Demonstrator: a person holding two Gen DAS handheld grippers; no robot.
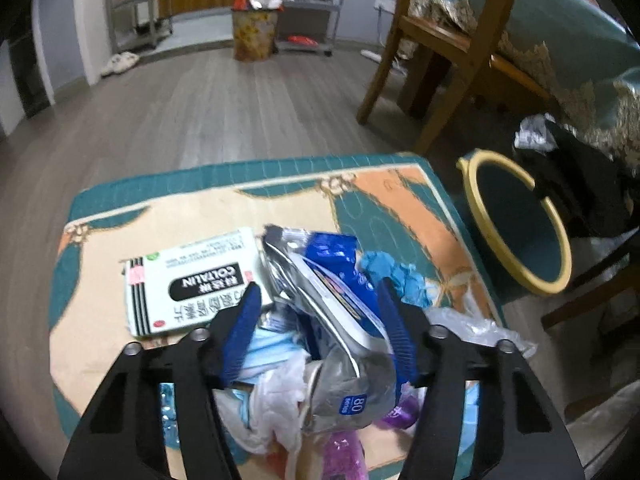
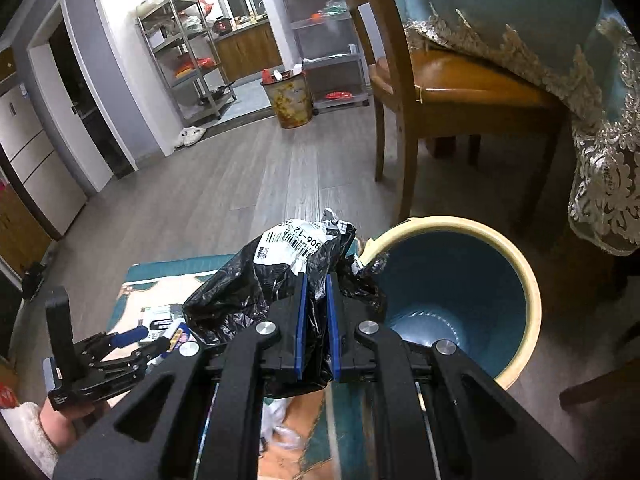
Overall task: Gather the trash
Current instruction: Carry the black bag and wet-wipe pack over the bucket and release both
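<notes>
A blue and silver wipes pack [image 1: 332,292] lies on top of a trash pile on a patterned mat [image 1: 400,208]. My left gripper [image 1: 319,286] has a blue pad against each side of the pack, which is creased between them. Beside the pack is a white medicine box [image 1: 192,280]. My right gripper [image 2: 316,280] is shut on a crumpled black plastic bag [image 2: 240,292] with a white shipping label, held just left of the rim of a blue bin [image 2: 532,300]. In the right wrist view, the left gripper [image 2: 150,340] is low at the left over the mat.
The pile also holds a light blue face mask [image 1: 272,344], crumpled blue paper [image 1: 400,276], a clear plastic bag [image 1: 472,324] and a purple wrapper [image 1: 344,452]. A wooden chair [image 2: 460,80] and a table with a lace-edged cloth [image 2: 600,160] stand behind the bin [image 1: 480,216].
</notes>
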